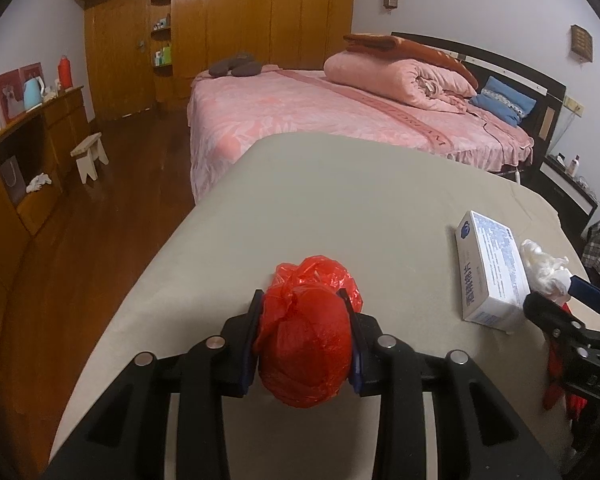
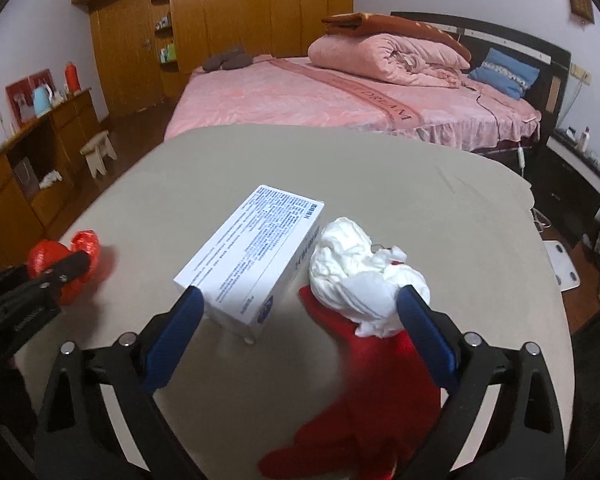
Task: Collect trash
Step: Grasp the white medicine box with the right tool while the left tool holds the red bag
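The red plastic bag (image 1: 306,340) hides the pads of the left hand-held gripper (image 1: 305,300). A red cloth (image 2: 364,408) runs off the bottom edge in the right wrist view, blurred. The small print on the white box (image 2: 252,256) is too fine to read

Open right tongs (image 2: 298,306) straddle box (image 2: 252,256) (white) and wad (image 2: 360,276).

Soft, even indoor light fills both views. Glare streaks the glossy wardrobe (image 1: 236,12) doors. Fisheye bending curves the walls around that wardrobe, and dark vignette cuts the corners. The red cloth (image 2: 364,392) looks smeared.
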`<state>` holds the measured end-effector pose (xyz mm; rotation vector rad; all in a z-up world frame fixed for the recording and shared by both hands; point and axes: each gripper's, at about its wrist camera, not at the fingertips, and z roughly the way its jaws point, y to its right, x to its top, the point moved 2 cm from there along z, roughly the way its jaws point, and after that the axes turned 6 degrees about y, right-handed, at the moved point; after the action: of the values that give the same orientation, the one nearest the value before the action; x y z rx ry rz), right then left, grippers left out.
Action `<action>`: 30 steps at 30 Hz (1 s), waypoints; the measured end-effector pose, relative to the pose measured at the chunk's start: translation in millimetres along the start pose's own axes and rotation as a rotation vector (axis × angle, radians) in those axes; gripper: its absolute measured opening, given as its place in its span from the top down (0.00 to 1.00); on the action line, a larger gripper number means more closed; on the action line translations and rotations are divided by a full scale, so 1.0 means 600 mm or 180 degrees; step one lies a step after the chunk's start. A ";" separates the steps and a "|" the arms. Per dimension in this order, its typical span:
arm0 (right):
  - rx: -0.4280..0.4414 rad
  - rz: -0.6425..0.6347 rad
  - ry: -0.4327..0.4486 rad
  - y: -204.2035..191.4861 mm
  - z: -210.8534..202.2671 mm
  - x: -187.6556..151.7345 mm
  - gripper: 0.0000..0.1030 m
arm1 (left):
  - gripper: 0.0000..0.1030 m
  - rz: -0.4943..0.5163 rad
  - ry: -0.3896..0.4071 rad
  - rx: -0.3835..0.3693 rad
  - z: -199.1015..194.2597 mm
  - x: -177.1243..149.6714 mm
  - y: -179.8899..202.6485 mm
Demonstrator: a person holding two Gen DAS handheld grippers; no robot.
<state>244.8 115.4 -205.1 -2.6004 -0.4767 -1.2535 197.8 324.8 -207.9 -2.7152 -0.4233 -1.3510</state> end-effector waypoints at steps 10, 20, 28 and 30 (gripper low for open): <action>-0.0100 -0.0105 0.0008 -0.061 0.026 0.021 0.11 | 0.66 -0.0070 0.0037 0.0076 -0.009 0.005 -0.023; -0.0306 -0.0286 -0.0179 -0.052 0.039 0.001 0.13 | 0.66 -0.0103 0.0023 0.0073 -0.006 0.001 -0.028; 0.0165 -0.0161 0.0047 -0.024 -0.029 -0.017 0.19 | 0.66 0.0010 0.0051 0.0012 -0.014 -0.004 -0.003; 0.0306 -0.0137 0.0110 -0.022 -0.042 -0.013 0.20 | 0.66 0.0005 0.0057 0.0002 -0.017 -0.004 0.001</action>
<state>217.2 118.1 -194.9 -2.4976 -0.5748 -1.2545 188.8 321.8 -203.9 -2.7001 -0.4198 -1.3737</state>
